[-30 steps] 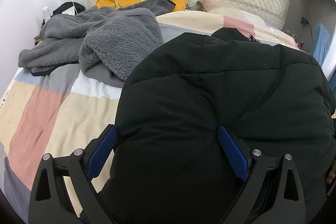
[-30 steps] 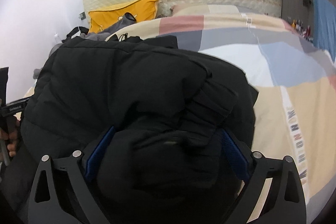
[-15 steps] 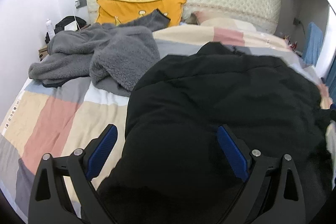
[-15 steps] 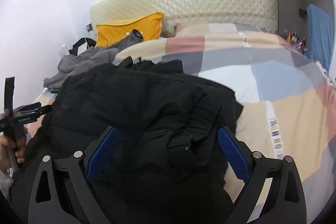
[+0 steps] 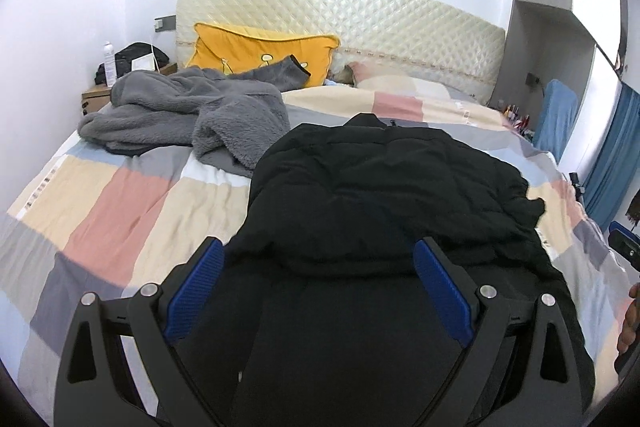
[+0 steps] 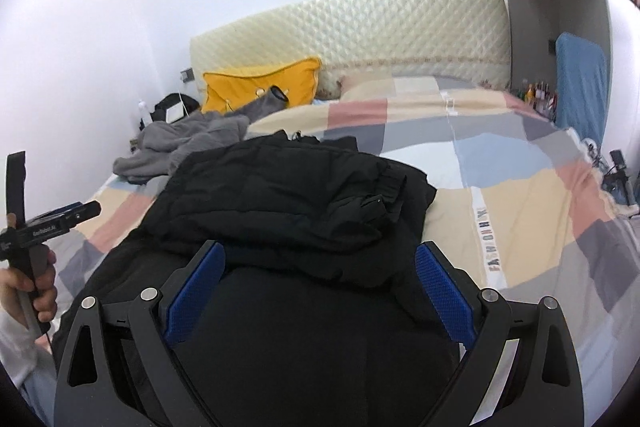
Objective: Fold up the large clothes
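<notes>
A black puffer jacket [image 5: 380, 195] lies folded over itself on the patchwork bed cover [image 5: 120, 195]; it also shows in the right wrist view [image 6: 288, 195], with a cuffed sleeve [image 6: 384, 195] on top at the right. My left gripper [image 5: 318, 291] is open and empty, raised above the jacket's near edge. My right gripper [image 6: 318, 291] is open and empty, likewise above the near edge. The left gripper's body and the hand that holds it [image 6: 36, 251] show at the far left of the right wrist view.
A grey fleece garment [image 5: 192, 115] lies bunched at the bed's far left. A yellow pillow [image 5: 260, 53] leans on the quilted headboard [image 5: 360, 27]. A nightstand [image 5: 96, 95] with a bottle stands left. Blue fabric [image 6: 580, 83] hangs at the right.
Both grippers have pulled back and risen away from the jacket, which now looks smaller and lies folded on the bed. Both stay open.
</notes>
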`<state>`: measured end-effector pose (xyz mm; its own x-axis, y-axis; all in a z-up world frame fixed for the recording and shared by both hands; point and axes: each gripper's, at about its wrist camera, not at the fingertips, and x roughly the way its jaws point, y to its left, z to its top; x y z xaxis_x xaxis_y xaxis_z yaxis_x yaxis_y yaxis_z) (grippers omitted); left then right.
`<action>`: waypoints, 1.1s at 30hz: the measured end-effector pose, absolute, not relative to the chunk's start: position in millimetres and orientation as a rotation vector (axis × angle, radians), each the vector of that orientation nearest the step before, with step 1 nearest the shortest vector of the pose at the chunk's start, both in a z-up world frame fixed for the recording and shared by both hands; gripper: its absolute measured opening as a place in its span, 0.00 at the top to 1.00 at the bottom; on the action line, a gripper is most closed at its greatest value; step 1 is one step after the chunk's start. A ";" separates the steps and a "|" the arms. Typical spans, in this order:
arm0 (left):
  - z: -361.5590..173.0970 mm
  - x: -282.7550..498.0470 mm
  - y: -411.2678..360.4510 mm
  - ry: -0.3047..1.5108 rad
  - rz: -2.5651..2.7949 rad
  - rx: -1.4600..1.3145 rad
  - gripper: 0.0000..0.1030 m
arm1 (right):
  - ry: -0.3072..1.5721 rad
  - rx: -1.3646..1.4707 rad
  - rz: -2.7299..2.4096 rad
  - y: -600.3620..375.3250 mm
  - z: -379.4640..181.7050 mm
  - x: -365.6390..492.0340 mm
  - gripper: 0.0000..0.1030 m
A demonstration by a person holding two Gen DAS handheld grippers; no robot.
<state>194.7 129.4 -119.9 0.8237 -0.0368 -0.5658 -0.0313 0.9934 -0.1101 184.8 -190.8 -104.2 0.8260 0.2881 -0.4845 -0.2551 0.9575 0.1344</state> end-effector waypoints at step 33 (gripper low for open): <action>-132.9 121.9 119.5 0.716 -0.027 -0.165 0.07 | 0.619 0.369 0.187 -251.5 -129.4 100.4 0.07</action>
<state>121.9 119.5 -132.9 0.7548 -0.0809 -0.6509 -0.0323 0.9866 -0.1601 100.4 -251.5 -129.4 0.8001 0.2791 -0.5309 -0.0612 0.9185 0.3907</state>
